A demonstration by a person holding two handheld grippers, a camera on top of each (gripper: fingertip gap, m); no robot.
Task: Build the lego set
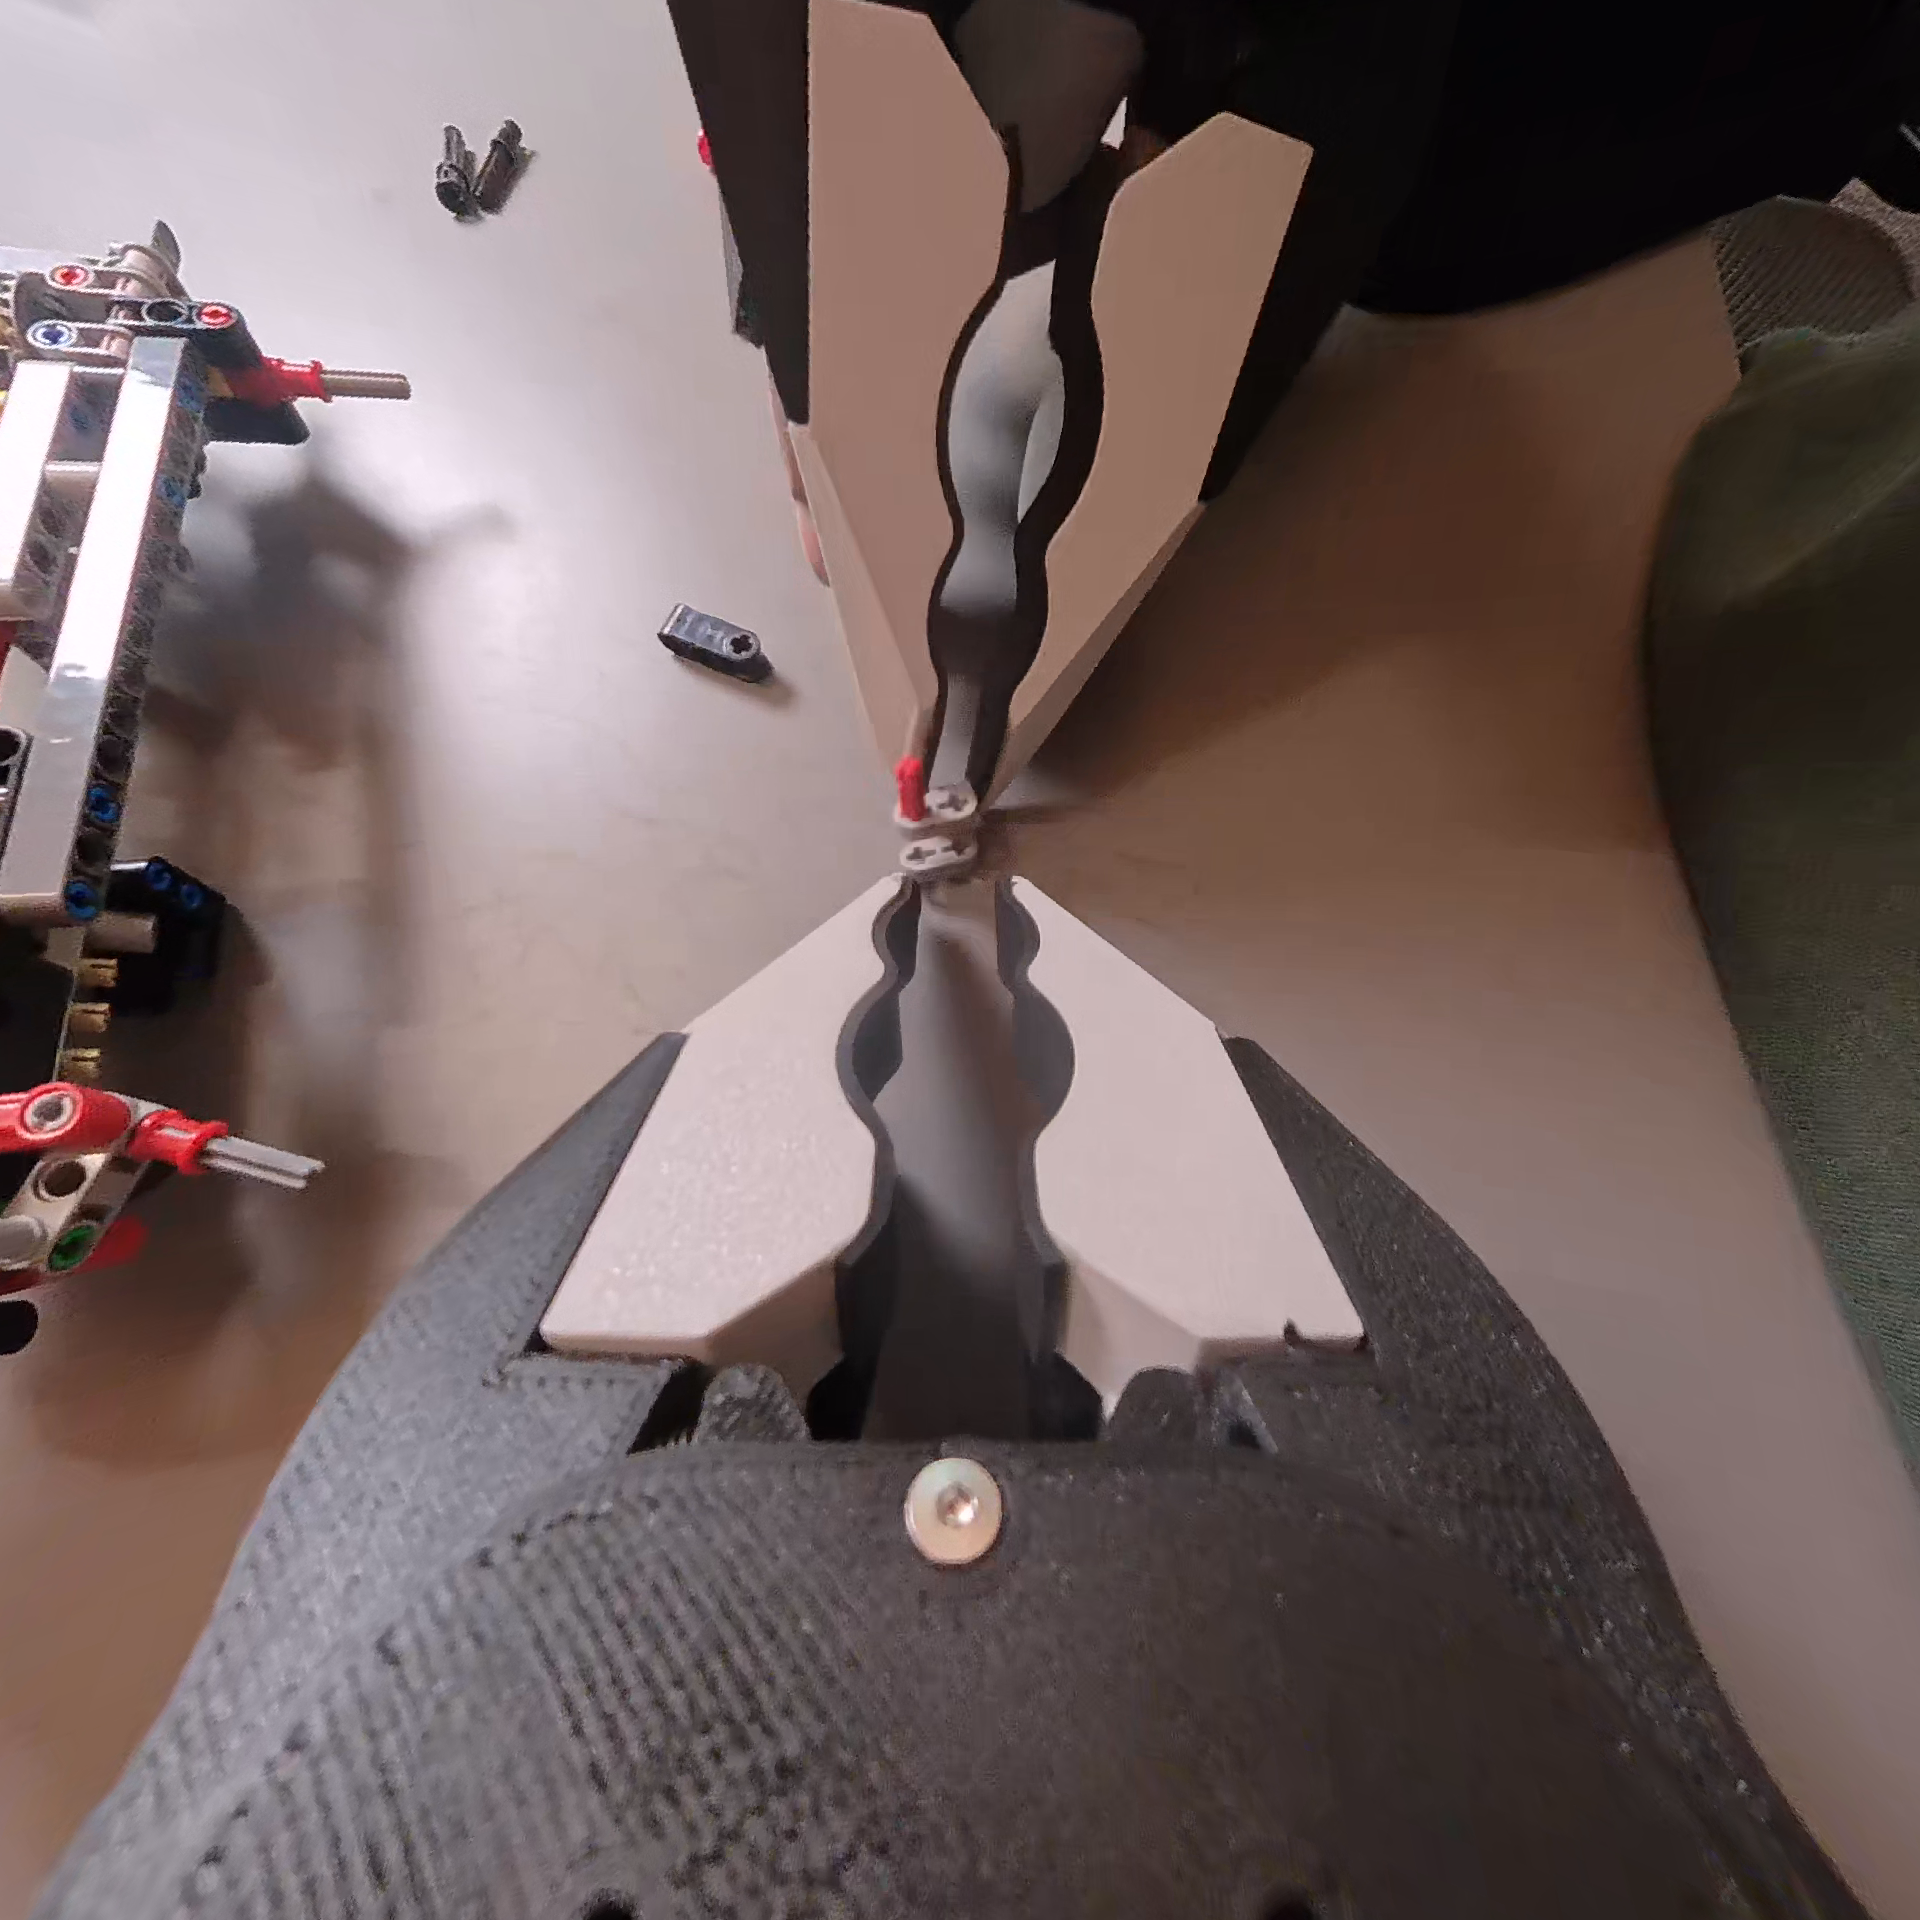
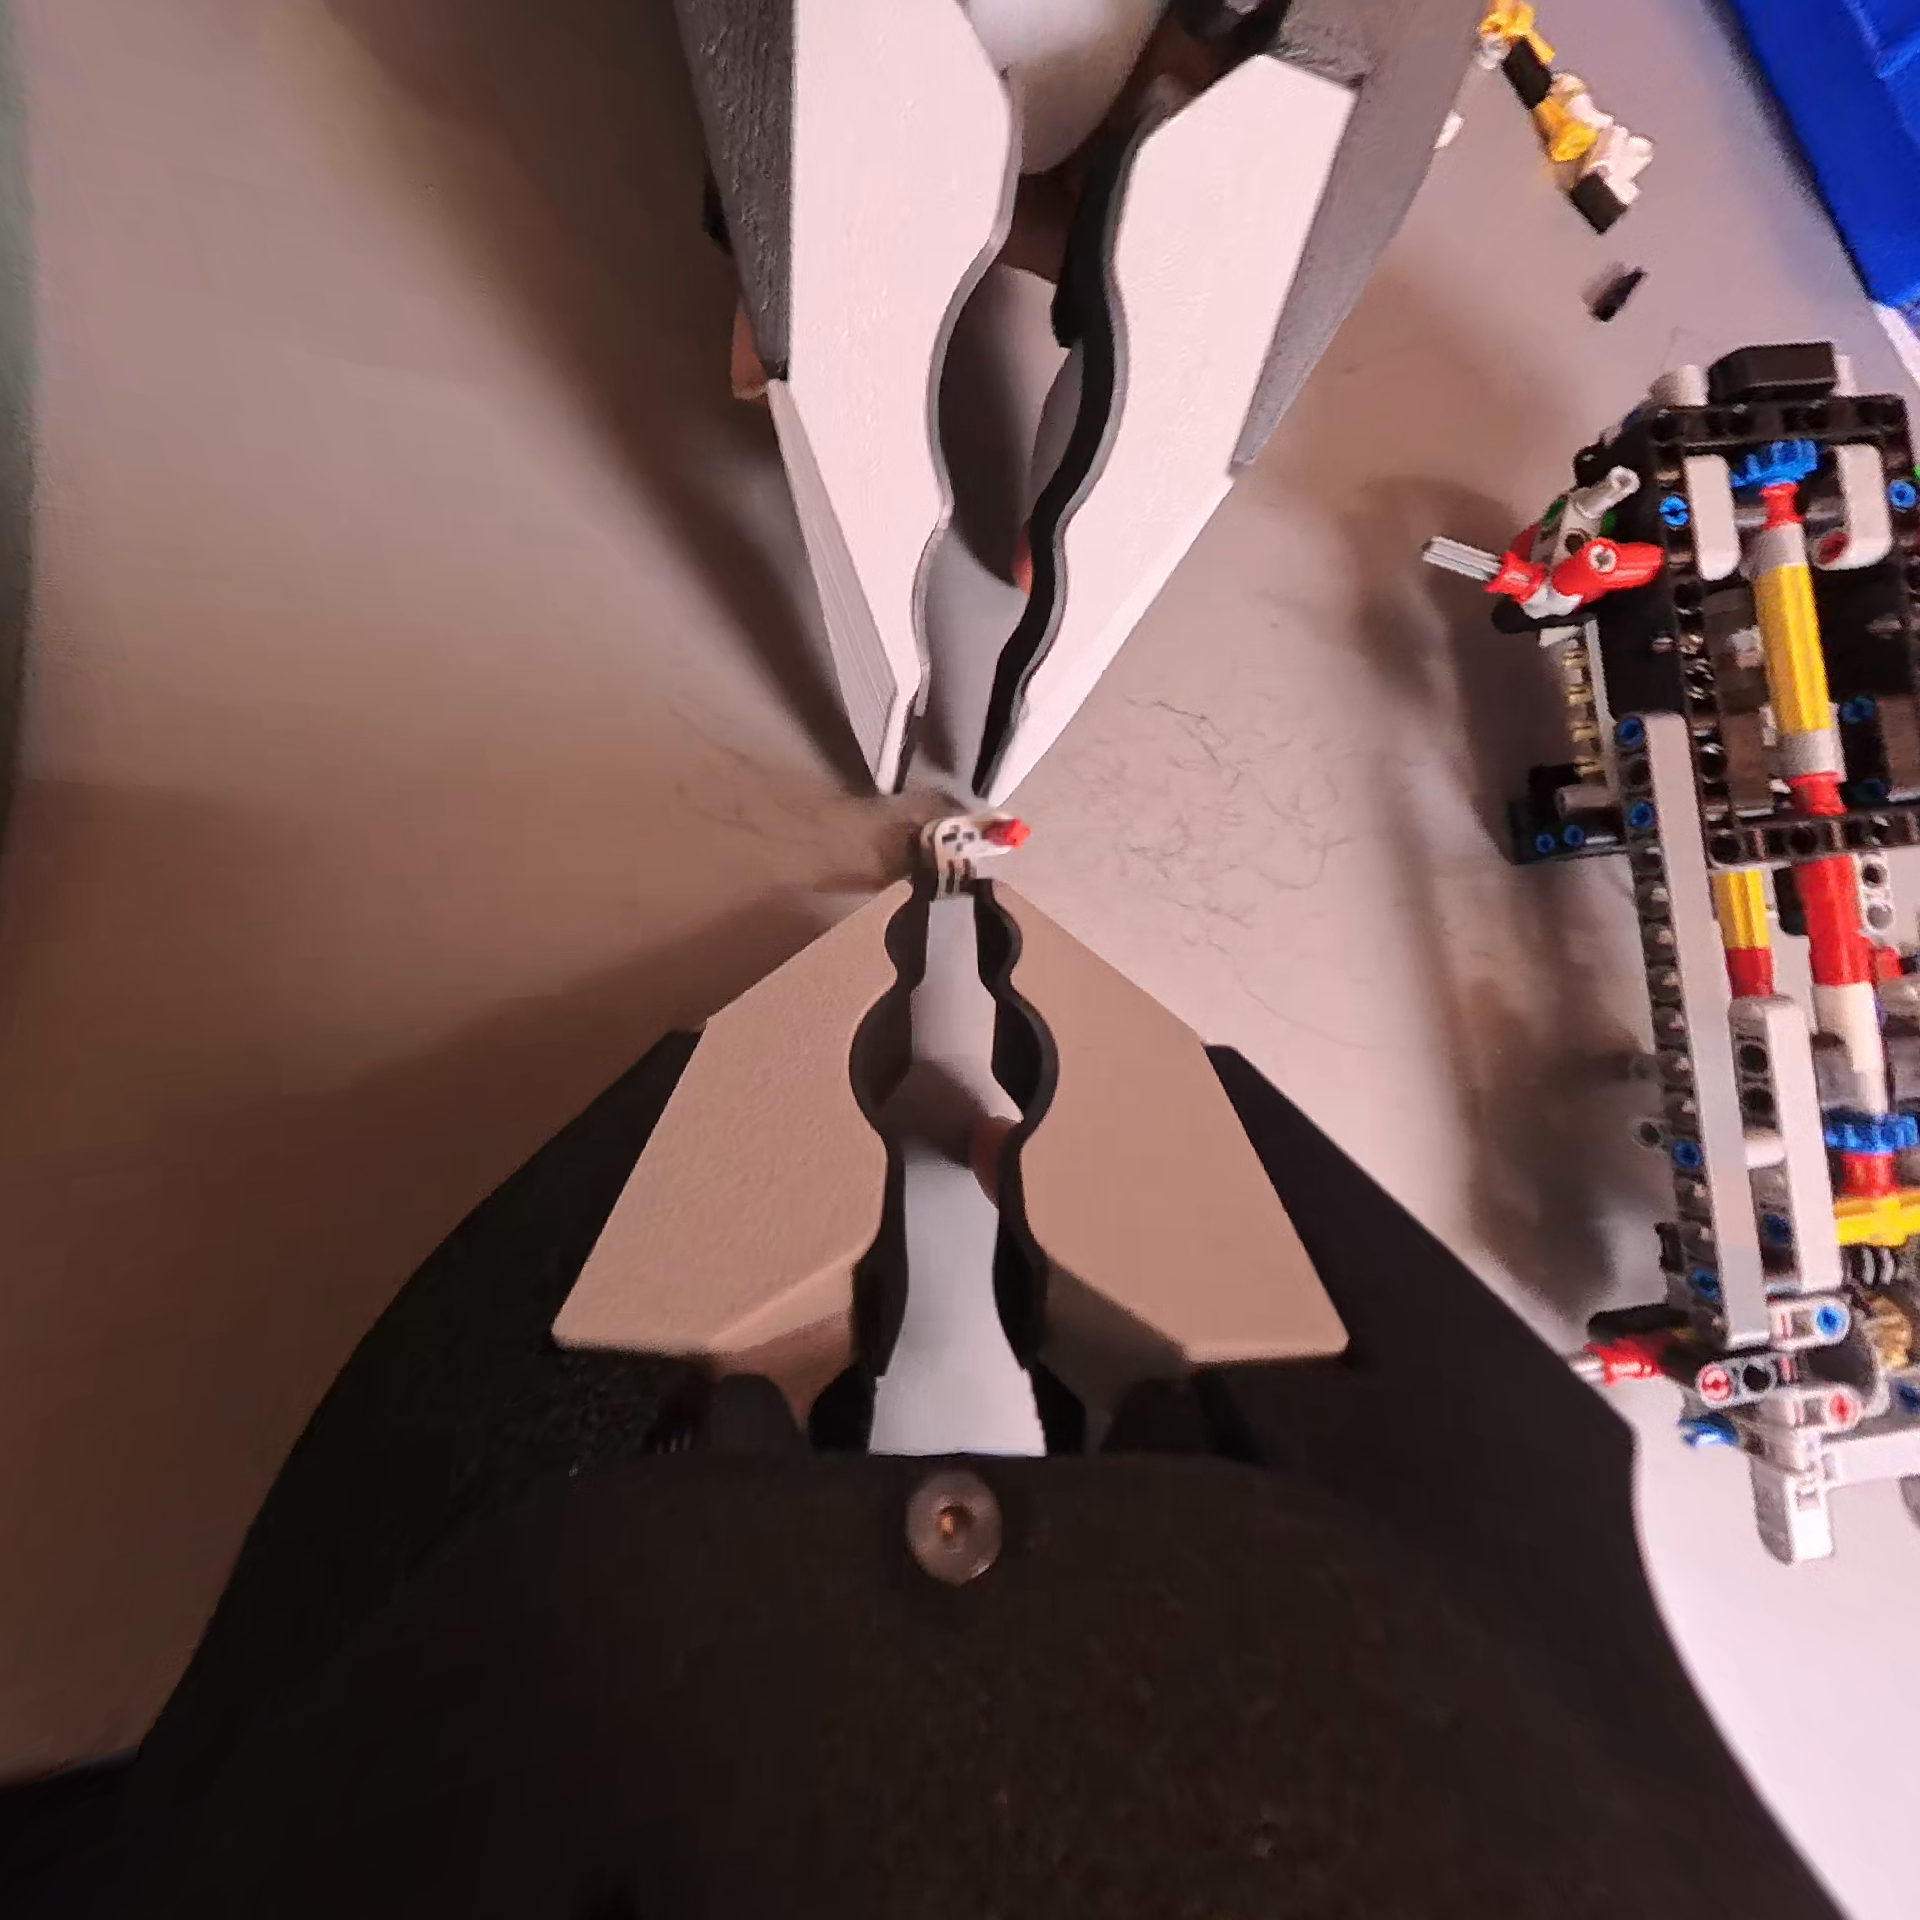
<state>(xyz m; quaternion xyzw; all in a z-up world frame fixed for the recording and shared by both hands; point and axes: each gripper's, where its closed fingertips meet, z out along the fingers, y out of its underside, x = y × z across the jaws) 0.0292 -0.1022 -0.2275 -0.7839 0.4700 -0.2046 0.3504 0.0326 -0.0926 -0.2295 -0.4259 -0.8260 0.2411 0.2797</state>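
Observation:
My two grippers meet tip to tip above the table. In the left wrist view my left gripper (image 1: 948,883) comes up from below and the right gripper (image 1: 951,781) comes down from the top. Both are shut on a small stack of grey connector pieces (image 1: 938,852) with a red pin (image 1: 907,781) sticking out of its side. In the right wrist view my right gripper (image 2: 951,896) holds the same grey connector pieces (image 2: 954,850), with the red pin (image 2: 1006,831) pointing right and the left gripper (image 2: 940,800) opposite. The partly built lego model (image 1: 94,582) lies at the left, and at the right in the right wrist view (image 2: 1766,831).
Two black pins (image 1: 478,166) and a dark grey short beam (image 1: 717,642) lie loose on the table. A yellow, black and white sub-assembly (image 2: 1569,114), a small black piece (image 2: 1616,291) and a blue bin (image 2: 1860,156) are at the far right. Green cloth (image 1: 1797,727) is beyond the table edge. Both grippers' tips are close together, under 4 cm apart.

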